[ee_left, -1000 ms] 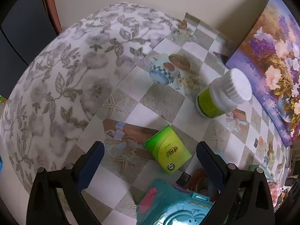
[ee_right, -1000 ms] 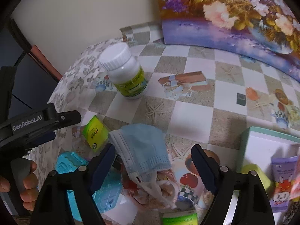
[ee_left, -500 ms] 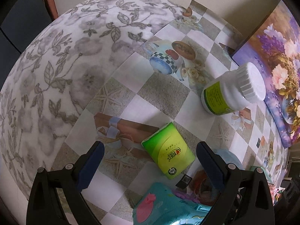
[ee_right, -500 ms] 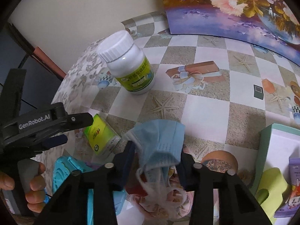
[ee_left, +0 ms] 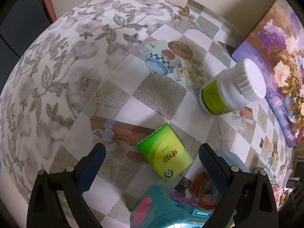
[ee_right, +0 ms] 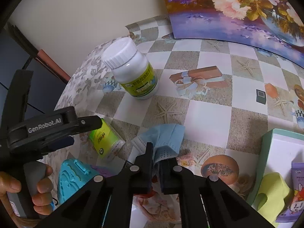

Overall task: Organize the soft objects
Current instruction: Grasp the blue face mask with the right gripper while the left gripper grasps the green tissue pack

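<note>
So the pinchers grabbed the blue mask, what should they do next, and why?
Probably lift it straight up a little. The right gripper has just closed on the blue mask, which lies bunched on the table beside the green tissue pack, so lifting should free it.

The left gripper has white letters on its black arm that say "GenRobot.AI". Just under that arm lies a green tissue pack with a small round mark that says "100%", and red letters too small to read. The white bottle, farther out past the right gripper, has a green label with tiny print that cannot be read.
</note>
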